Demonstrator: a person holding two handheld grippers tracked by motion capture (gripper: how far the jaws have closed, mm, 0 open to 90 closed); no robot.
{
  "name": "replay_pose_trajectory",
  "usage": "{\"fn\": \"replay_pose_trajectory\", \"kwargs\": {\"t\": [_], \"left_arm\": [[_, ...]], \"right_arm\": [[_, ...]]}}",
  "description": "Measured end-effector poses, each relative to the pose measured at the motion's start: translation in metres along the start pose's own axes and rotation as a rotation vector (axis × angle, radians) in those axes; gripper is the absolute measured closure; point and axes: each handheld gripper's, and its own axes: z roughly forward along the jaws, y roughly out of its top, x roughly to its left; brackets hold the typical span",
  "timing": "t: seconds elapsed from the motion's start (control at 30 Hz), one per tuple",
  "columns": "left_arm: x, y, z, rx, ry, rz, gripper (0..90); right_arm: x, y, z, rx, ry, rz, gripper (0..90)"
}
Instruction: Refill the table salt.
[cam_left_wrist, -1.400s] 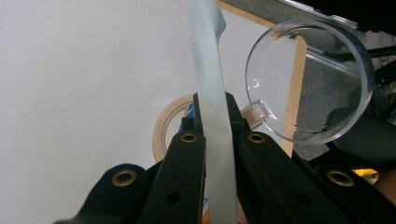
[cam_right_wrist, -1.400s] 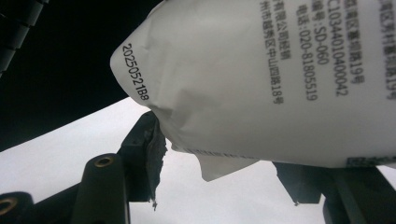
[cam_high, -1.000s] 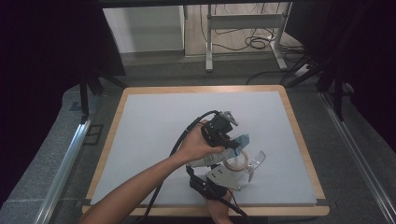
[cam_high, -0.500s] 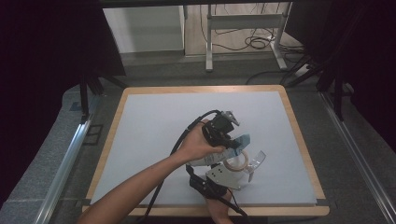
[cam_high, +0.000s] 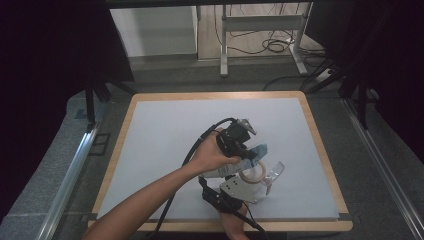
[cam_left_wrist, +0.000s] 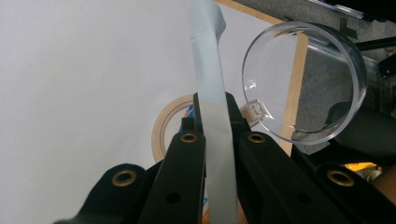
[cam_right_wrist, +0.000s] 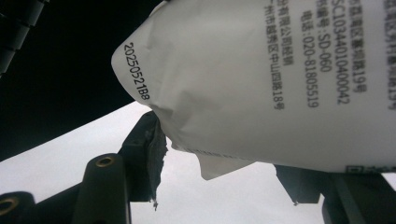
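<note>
Two hand-held grippers at work near the front edge of the desk.

Left hand-held gripper pinching a strip of pale blue tape, jaws pressed together on it, strip running up between the tips and past them. Just beyond those tips, a tape roll flat on the desk, and beside it to the right a clear round plastic lid. Seen from the high view: left hand-held gripper gripped by a hand, blue tape at its tip, tape roll directly below it. Right hand-held gripper part-spread, holding a white printed bag that hangs over both jaws and touches the left one; from above, right hand-held gripper just under the roll.
</note>
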Motion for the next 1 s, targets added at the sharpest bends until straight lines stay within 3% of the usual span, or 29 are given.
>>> {"fn": "replay_pose_trajectory", "kwargs": {"t": [1.0], "left_arm": [[-0.0008, 0.0012, -0.0004, 0.011, 0.011, -0.003, 90.0]], "right_arm": [[0.0000, 0.0001, 0.0015, -0.011, 0.000, 0.005, 41.6]]}}
